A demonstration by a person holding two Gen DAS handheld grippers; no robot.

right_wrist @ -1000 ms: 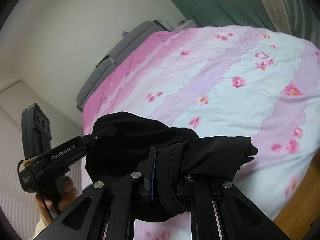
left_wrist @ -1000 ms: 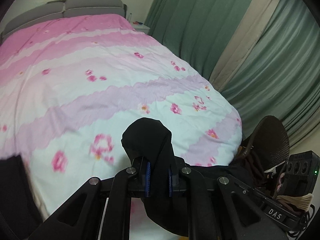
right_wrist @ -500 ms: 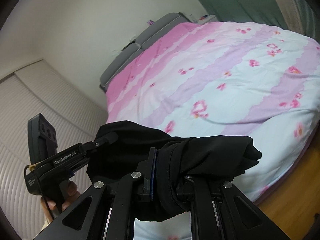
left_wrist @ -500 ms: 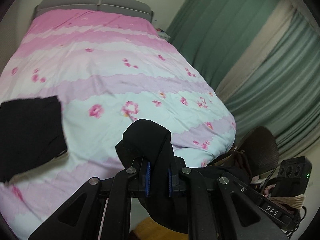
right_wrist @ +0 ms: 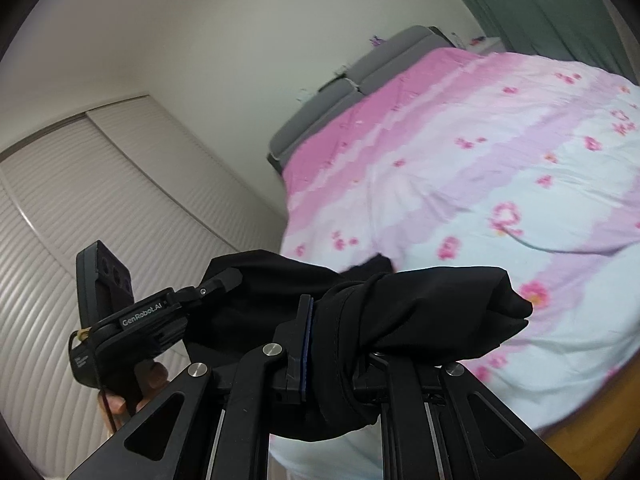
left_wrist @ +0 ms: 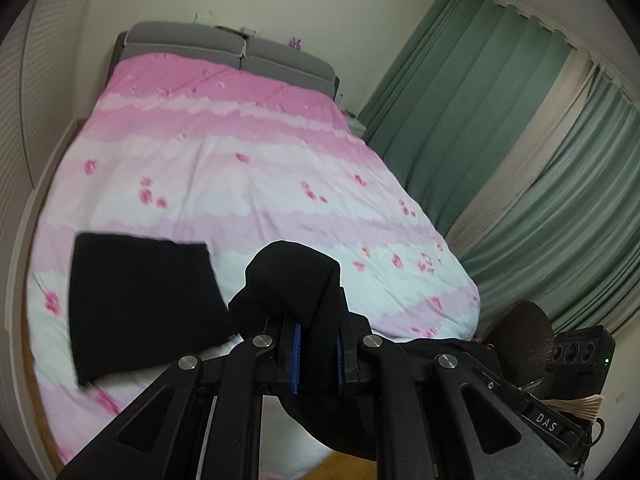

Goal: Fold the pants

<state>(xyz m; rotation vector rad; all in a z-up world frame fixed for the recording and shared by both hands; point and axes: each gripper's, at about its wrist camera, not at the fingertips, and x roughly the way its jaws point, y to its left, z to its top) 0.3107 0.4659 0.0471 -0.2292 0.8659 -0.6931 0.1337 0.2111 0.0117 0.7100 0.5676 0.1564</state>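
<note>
Black pants (left_wrist: 294, 280) are held in the air above the near end of the bed (left_wrist: 224, 184). My left gripper (left_wrist: 317, 354) is shut on a bunched fold of them. My right gripper (right_wrist: 336, 356) is shut on another bunched part of the pants (right_wrist: 420, 308), which drape over its fingers. The left gripper also shows in the right wrist view (right_wrist: 218, 282), gripping the cloth at the left. A folded black garment (left_wrist: 140, 300) lies flat on the bed's near left part.
The bed has a pink, lilac and white flowered cover and a grey headboard (left_wrist: 224, 46). Green curtains (left_wrist: 500, 140) hang on the right. A dark round chair back (left_wrist: 528, 336) stands by the bed's near right corner. A louvred wardrobe (right_wrist: 100, 220) is on the left.
Both grippers have risen and tilted up with the pants in them; more of the bed and the walls show. The folded black garment on the bed has come fully into the left wrist view.
</note>
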